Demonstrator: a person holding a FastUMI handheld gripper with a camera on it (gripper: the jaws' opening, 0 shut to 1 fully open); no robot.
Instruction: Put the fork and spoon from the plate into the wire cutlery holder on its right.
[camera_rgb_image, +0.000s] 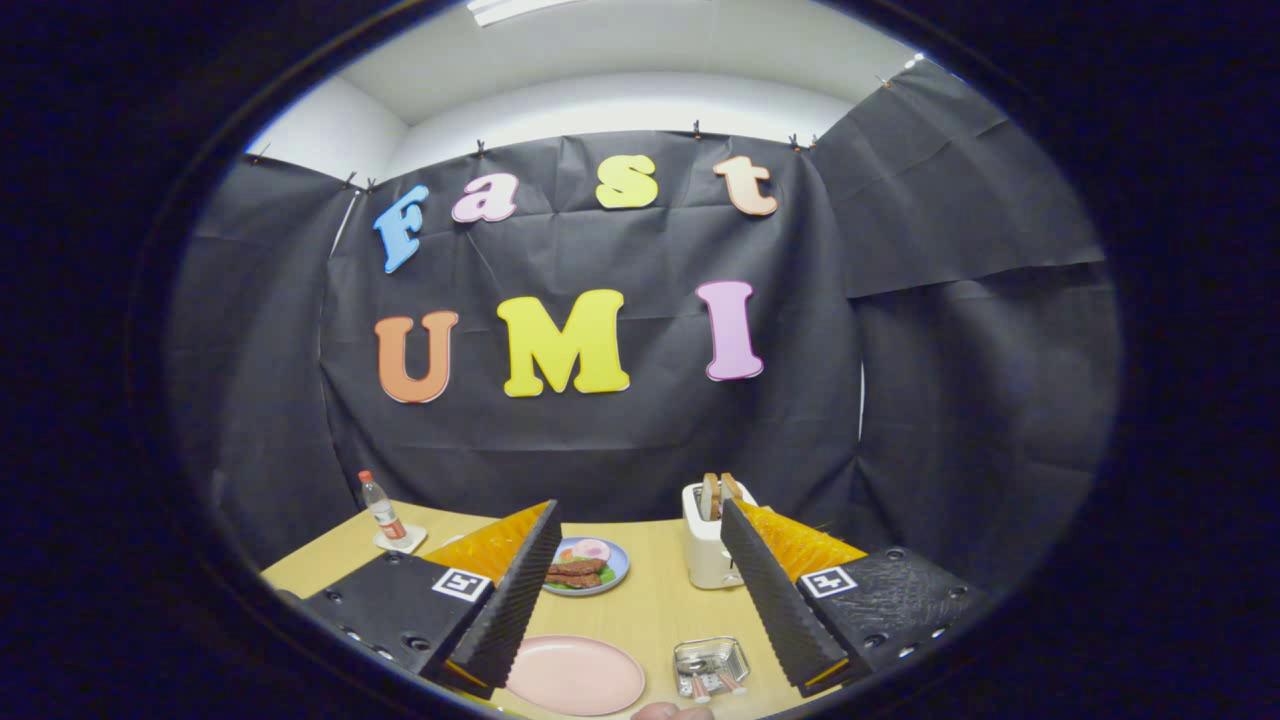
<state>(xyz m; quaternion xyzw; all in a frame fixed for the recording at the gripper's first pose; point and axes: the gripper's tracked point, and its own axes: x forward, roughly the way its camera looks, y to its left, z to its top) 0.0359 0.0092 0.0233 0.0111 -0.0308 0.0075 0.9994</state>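
Pink plate (575, 675); silver wire cutlery holder (711, 662); white toaster (707, 548); black-and-orange gripper (634, 570) with ridged fingers (505, 612).

On our wooden counter (650, 610) we see a pink plate (574, 675) at 7 o'clock, the wire cutlery holder (711, 664) at 5, a food plate (588, 565) at 11, a toaster (708, 545) at 1, and a bottle (381, 507) far at 10.

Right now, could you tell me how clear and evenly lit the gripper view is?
Gripper view: strong fisheye bending, so the table edge curves; lighting even, shadows soft; pink plate and wire cutlery holder sharp between the open gripper's fingers; mild glare on the holder.
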